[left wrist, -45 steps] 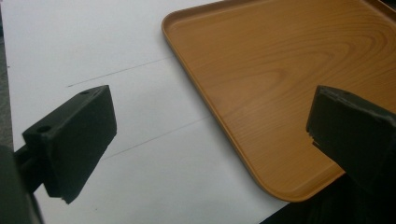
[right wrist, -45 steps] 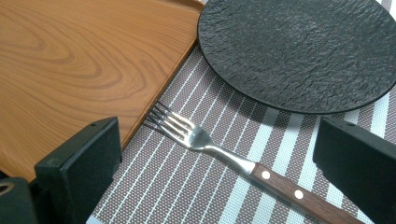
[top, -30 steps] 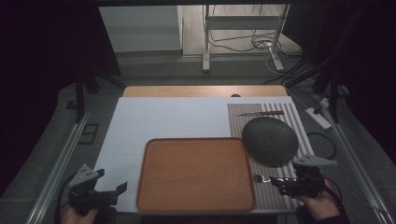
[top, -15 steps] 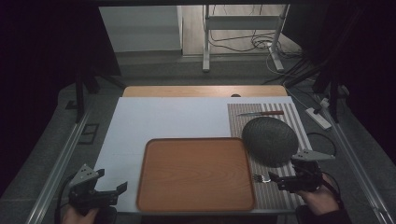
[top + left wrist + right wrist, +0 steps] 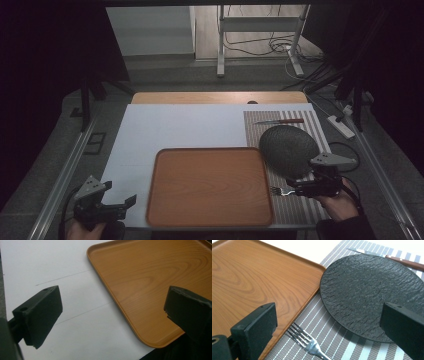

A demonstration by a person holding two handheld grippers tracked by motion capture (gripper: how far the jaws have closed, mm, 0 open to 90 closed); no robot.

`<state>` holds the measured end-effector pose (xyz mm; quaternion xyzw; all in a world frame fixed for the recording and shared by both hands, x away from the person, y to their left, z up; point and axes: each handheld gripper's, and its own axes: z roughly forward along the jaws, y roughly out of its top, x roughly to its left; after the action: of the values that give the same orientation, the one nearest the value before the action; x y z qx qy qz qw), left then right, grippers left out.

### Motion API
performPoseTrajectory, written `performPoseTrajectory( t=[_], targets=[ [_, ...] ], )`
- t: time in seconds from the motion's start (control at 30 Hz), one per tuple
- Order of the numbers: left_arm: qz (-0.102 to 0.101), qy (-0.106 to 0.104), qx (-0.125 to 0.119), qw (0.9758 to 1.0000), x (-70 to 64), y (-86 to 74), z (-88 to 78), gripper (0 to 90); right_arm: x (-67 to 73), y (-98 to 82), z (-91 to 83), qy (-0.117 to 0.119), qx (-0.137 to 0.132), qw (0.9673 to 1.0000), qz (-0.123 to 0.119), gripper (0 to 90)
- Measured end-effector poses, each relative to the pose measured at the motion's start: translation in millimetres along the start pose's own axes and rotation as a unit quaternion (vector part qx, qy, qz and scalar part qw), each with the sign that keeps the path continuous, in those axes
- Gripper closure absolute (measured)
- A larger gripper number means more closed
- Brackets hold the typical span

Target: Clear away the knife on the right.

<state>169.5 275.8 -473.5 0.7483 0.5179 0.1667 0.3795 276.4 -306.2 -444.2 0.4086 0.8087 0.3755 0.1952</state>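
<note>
The right gripper [image 5: 295, 189], jaws spread wide, hangs over the small silver metal fork [image 5: 308, 343] on the grey striped placemat [image 5: 362, 350] (beside the wooden tray [image 5: 210, 185]); lower squarely astride its handle. The left gripper [image 5: 122, 204] idles, also released.

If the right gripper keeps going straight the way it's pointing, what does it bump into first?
Most likely the fork. It lies on the striped placemat right between the open jaws of the right gripper, tines toward the wooden tray. Beyond it sits the black plate. Depth is hard to judge.
</note>
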Motion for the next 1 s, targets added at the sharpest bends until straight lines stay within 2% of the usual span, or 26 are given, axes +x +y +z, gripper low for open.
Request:
performPoseTrajectory(
  t=[0.23, 0.5, 0.6, 1.0],
  targets=[
    [-0.001, 0.000, 0.001, 1.0000, 0.1, 0.1, 0.1, 2.6, -3.2, 5.6, 8.5, 0.006, 0.013, 0.9998, 0.010, 1.4],
    [-0.002, -0.001, 0.001, 1.0000, 0.3, 0.2, 0.3, 2.6, -6.6, 12.9, 19.4, 0.017, 0.019, 0.9997, 0.008, 1.4],
    [-0.002, -0.001, 0.001, 1.0000, 0.4, 0.2, 0.3, 2.6, -9.0, 15.7, 25.0, 0.016, 0.023, 0.9996, 0.006, 1.4],
    [-0.003, -0.002, 0.002, 1.0000, 0.5, 0.3, 0.7, 2.7, -27.6, 25.6, 43.4, 0.003, 0.043, 0.9986, 0.031, 1.4]
  ],
)
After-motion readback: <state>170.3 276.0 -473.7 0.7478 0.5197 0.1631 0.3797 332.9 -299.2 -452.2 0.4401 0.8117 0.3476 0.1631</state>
